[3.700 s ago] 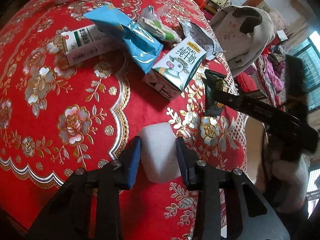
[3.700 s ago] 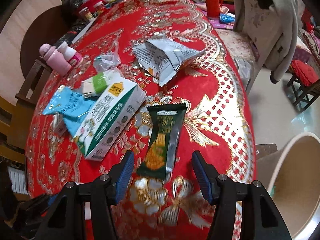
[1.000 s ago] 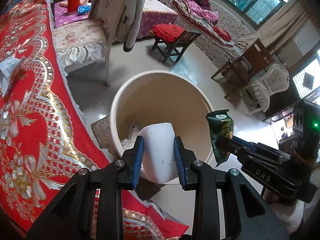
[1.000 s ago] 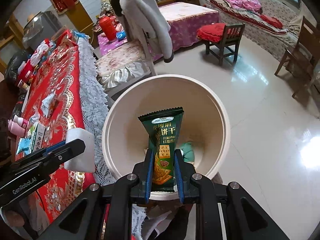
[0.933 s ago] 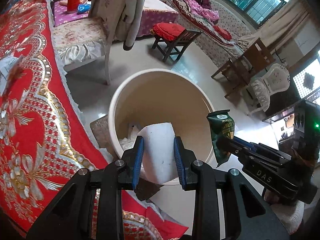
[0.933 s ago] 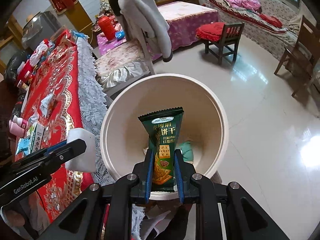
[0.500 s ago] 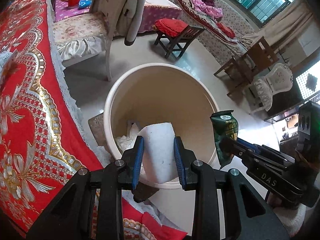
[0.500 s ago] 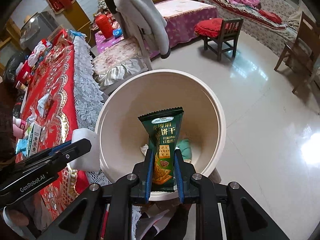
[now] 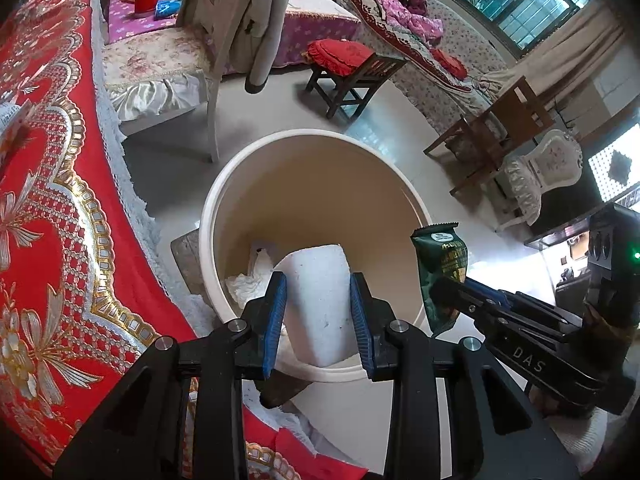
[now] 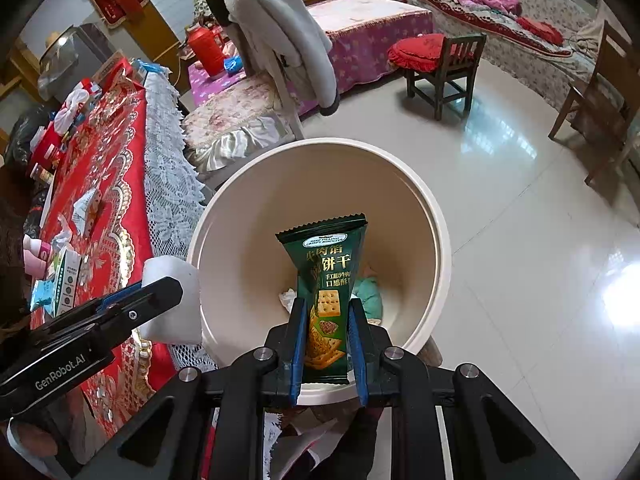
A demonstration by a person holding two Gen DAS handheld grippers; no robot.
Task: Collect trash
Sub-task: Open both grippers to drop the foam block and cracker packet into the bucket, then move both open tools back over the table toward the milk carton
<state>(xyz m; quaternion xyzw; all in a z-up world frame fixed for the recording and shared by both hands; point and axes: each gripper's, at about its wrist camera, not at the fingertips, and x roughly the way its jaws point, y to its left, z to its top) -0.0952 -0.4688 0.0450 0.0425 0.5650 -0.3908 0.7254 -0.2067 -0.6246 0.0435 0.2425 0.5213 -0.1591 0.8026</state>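
Observation:
My left gripper [image 9: 318, 312] is shut on a white foam block [image 9: 318, 300] and holds it over the near rim of a cream round bin [image 9: 312, 140] on the floor. My right gripper [image 10: 326, 340] is shut on a dark green biscuit wrapper [image 10: 324, 272] and holds it upright over the same bin [image 10: 436, 248]. The wrapper [image 9: 440, 268] also shows in the left wrist view at the right, and the foam block [image 10: 172, 300] shows in the right wrist view at the left. White paper [image 9: 250, 280] and a teal scrap [image 10: 370, 290] lie in the bin.
The table with a red and gold cloth [image 9: 40, 200] and lace edge [image 10: 168, 184] stands left of the bin, with cartons and wrappers [image 10: 66, 276] on it. A chair with a grey coat [image 10: 276, 36], a small wooden stool [image 10: 440, 60] and more chairs [image 9: 500, 120] stand on the tiled floor.
Both grippers have moved from the table to over the bin, each carrying its item. In the last second they have crept a little further over the bin.

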